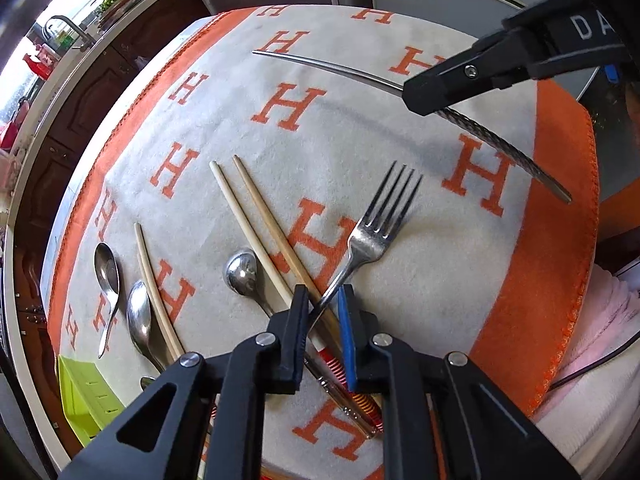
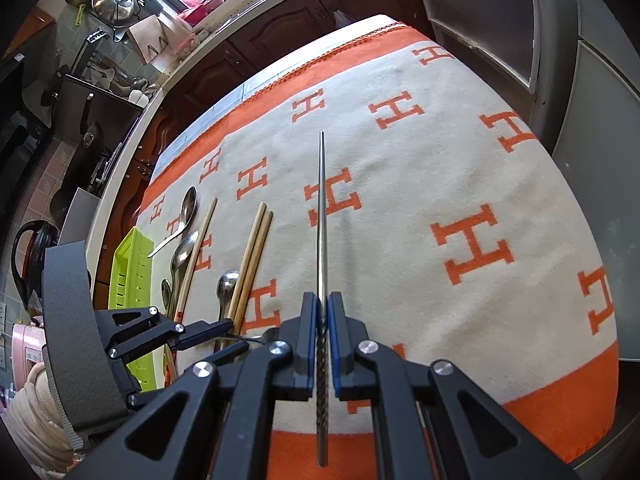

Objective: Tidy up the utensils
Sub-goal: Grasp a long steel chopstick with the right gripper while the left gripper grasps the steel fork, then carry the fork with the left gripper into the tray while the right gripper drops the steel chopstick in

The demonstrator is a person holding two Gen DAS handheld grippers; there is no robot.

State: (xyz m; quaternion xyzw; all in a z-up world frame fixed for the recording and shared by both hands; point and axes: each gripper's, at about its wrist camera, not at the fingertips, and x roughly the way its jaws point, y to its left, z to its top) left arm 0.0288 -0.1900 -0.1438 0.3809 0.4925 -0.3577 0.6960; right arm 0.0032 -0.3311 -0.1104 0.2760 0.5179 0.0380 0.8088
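While the orange-and-cream cloth point(image 1: 360, 128) fills both views and bears nearly all the cutlery, a green tray point(image 1: 86, 394) sits at its near left edge, the likely place for sorted pieces. Left of centre lie a pair of wooden chopsticks point(image 1: 256, 216), a single chopstick point(image 1: 154, 288) and three spoons point(image 1: 107, 276), their long axes running near to far. The fork point(image 1: 376, 232) lies slanted, tines far and to the right, its handle running back toward the near left and crossing over the chopstick pair. The left gripper point(image 1: 323, 298) straddles that handle with its jaws nearly together; I judge them clamped on it, though contact at the pads is hard to confirm. The right gripper point(image 2: 323, 308) is closed on a metal chopstick point(image 2: 321, 216), held clear of the cloth and pointing away. The left hand is much the nearer to the tray, so the fork should travel left and nearer.
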